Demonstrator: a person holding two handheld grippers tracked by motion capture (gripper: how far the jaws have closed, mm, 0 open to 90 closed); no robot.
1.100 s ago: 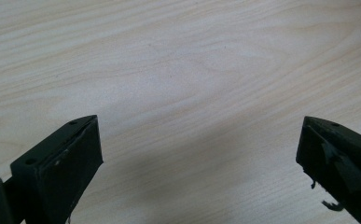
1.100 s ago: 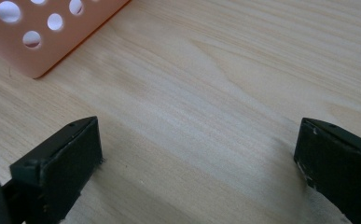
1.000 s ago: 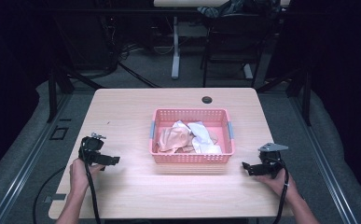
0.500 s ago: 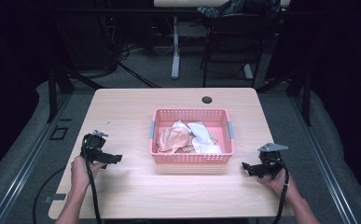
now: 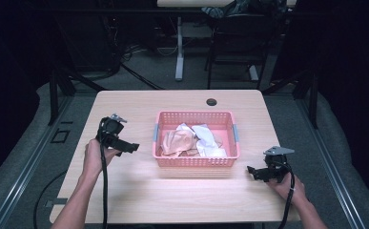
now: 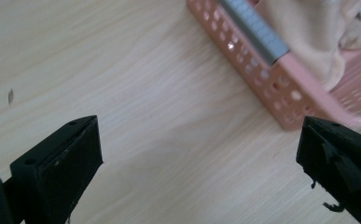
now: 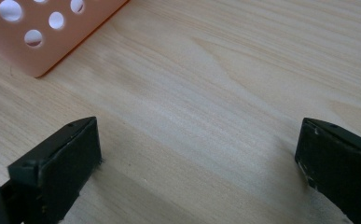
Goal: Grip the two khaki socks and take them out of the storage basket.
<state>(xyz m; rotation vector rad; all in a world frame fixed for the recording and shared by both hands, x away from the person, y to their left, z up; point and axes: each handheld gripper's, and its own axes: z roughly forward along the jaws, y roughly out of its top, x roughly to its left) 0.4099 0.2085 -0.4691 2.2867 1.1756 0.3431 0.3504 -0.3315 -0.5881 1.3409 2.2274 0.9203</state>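
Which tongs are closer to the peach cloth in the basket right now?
Left. The left tongs sit just off the pink basket's left side, level with the peach cloth at that end. The right tongs are past the basket's near right corner, farther away.

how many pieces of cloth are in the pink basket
2 that can be told apart: a peach cloth in the left half of the pink basket, and a white cloth in the right half, touching it. More may be hidden underneath.
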